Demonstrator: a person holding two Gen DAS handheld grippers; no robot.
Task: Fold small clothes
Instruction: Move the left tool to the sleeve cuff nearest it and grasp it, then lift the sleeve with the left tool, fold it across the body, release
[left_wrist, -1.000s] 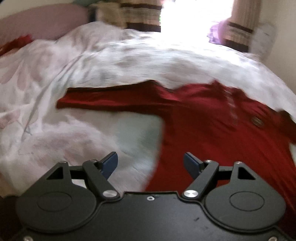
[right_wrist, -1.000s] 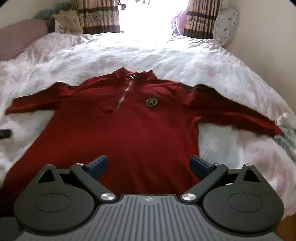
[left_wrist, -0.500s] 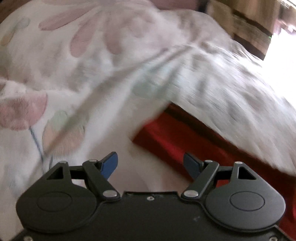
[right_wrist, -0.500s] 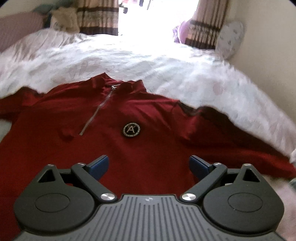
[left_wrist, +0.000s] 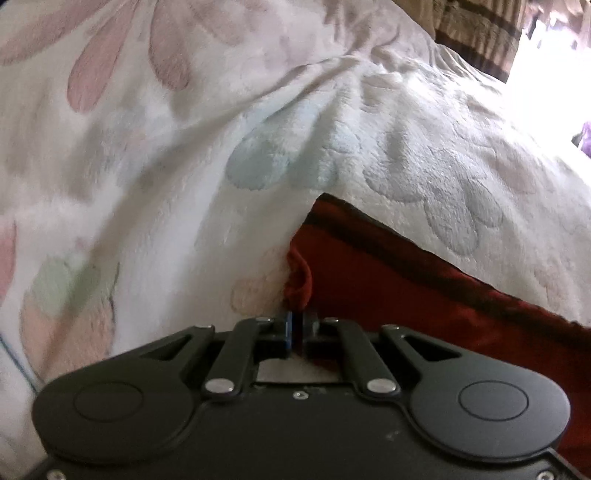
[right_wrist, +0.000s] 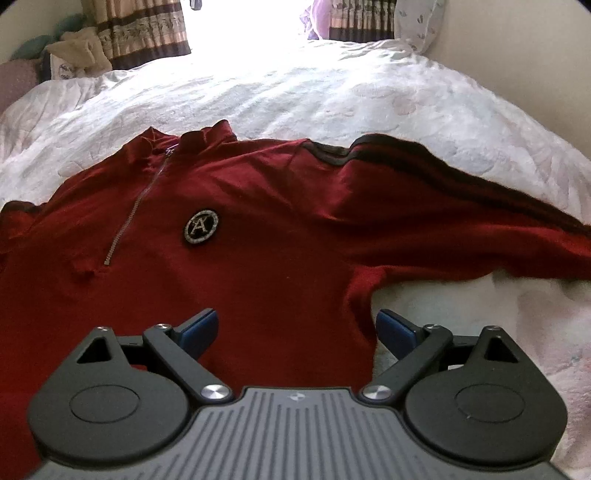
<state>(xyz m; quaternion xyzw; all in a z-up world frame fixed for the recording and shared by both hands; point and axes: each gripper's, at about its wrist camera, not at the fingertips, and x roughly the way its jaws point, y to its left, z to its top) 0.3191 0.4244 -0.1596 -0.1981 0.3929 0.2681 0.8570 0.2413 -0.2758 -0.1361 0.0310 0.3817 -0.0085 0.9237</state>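
Lying limp on the bed (right_wrist: 332, 85), the shirt (right_wrist: 258, 258) is pinched, seemingly at its cuff (left_wrist: 297, 277), by the left gripper (left_wrist: 294, 328), while the right gripper (right_wrist: 295, 328) is held agape above its hem.

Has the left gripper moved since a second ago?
Yes. The left gripper went leftward along the shirt to the sleeve cuff and shut on it.

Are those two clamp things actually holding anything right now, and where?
The left gripper pinches the cuff end of the red shirt's sleeve. The right gripper is open above the shirt, holding nothing.
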